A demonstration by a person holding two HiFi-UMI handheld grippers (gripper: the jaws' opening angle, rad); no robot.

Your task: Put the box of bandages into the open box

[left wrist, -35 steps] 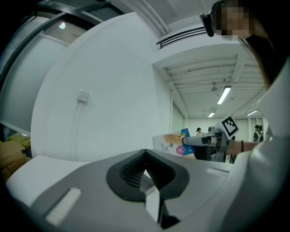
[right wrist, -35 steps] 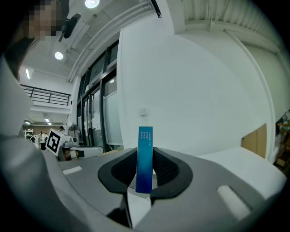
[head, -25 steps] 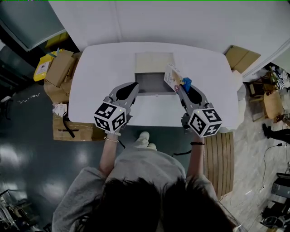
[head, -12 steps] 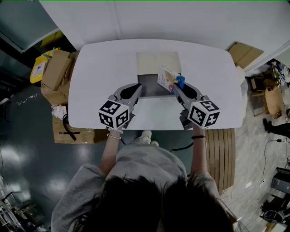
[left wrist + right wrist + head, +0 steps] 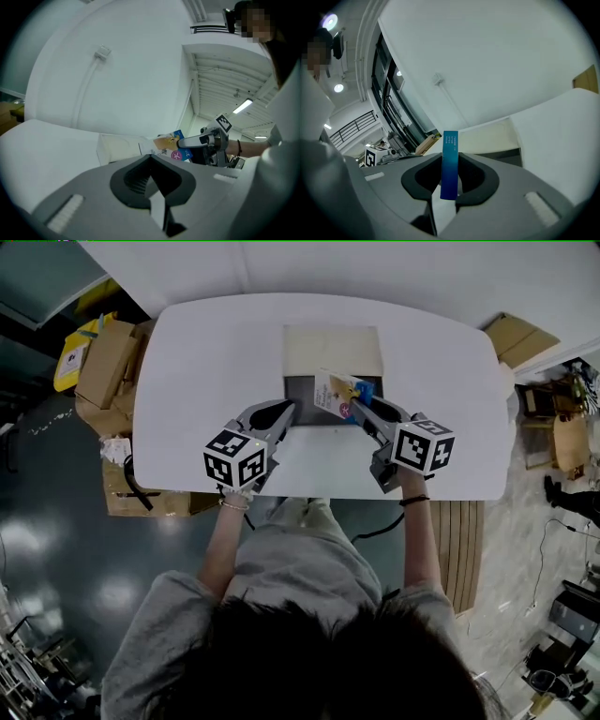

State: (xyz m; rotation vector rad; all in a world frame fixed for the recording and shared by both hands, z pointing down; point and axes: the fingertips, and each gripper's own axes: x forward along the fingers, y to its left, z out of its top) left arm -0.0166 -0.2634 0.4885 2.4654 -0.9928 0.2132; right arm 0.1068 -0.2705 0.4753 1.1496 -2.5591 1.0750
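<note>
The open box (image 5: 298, 390) stands mid-table, its dark inside showing and its pale lid (image 5: 333, 349) folded back. My right gripper (image 5: 357, 409) is shut on the box of bandages (image 5: 334, 394), holding it tilted over the right part of the open box. In the right gripper view the bandage box's blue edge (image 5: 450, 159) stands upright between the jaws, with the open box (image 5: 492, 138) beyond. My left gripper (image 5: 284, 412) rests shut and empty at the open box's left front corner. The left gripper view shows its closed jaws, the bandage box (image 5: 169, 147) and the right gripper (image 5: 199, 140).
The white table (image 5: 206, 362) has rounded corners and its front edge lies just behind both grippers. Cardboard boxes (image 5: 103, 367) are stacked on the floor at the left. A slatted wooden panel (image 5: 459, 559) and more cardboard (image 5: 520, 337) lie to the right.
My right gripper has carried the box of bandages leftward, from beside the open box's right edge to over its opening. The left gripper has stayed by the box's left front.
</note>
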